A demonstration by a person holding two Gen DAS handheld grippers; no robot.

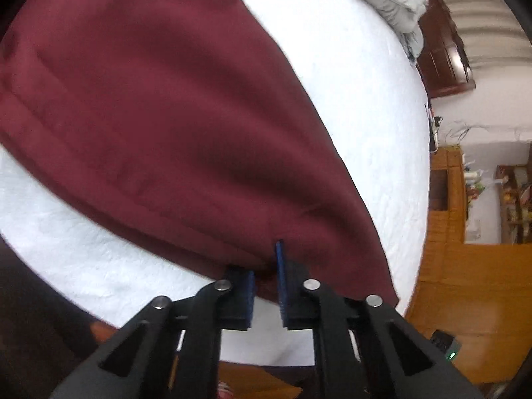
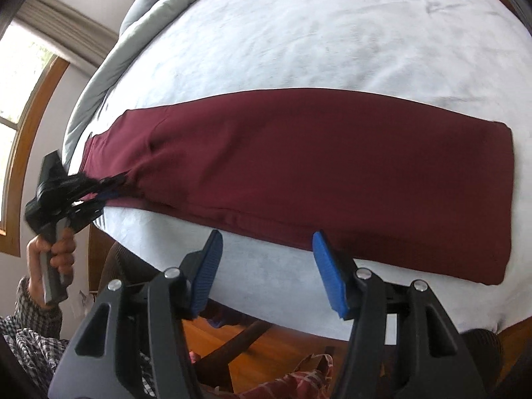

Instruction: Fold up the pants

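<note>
Maroon pants (image 2: pixel 299 163) lie folded lengthwise in a long band across the white bed (image 2: pixel 299 33). In the left wrist view the pants (image 1: pixel 159 116) fill the upper left. My left gripper (image 1: pixel 266 266) is shut on the near edge of the pants, cloth pinched between its blue pads; it also shows in the right wrist view (image 2: pixel 113 193) at the band's left end. My right gripper (image 2: pixel 266 242) is open and empty, just in front of the pants' near edge, over the sheet.
A grey duvet (image 2: pixel 109 60) is bunched at the far left of the bed. The bed's near edge (image 2: pixel 266 312) drops to a wooden floor (image 2: pixel 282 342). A window (image 2: pixel 20 76) is at left. Wooden furniture (image 1: pixel 449 206) stands beside the bed.
</note>
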